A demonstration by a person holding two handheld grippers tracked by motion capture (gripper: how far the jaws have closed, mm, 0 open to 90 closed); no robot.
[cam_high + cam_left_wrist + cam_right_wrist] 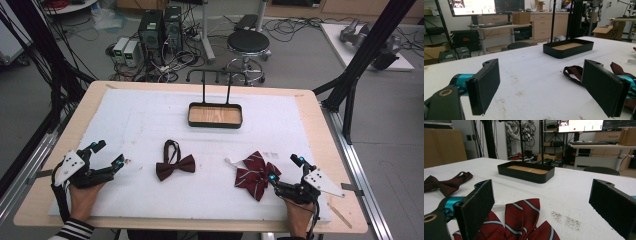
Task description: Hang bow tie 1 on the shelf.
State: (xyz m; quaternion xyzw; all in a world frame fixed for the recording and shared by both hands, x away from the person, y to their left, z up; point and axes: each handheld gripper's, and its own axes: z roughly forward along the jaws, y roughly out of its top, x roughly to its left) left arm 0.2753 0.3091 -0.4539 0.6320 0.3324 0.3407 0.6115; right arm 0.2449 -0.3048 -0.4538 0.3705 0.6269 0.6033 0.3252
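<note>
Now we rest both hands on the worktop [45, 165], left claw [111, 151] and right claw [286, 169] spread wide and empty; the striped bow tie [256, 172] lies just beside the right claw, the plain one [175, 165] between, ready for the tray [215, 115].

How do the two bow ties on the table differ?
The plain bow tie is solid dark maroon; the striped bow tie is red with pale stripes. The plain one lies mid-table with its strap looped; the striped one lies by the right gripper. Both rest flat on the white mat.
</note>
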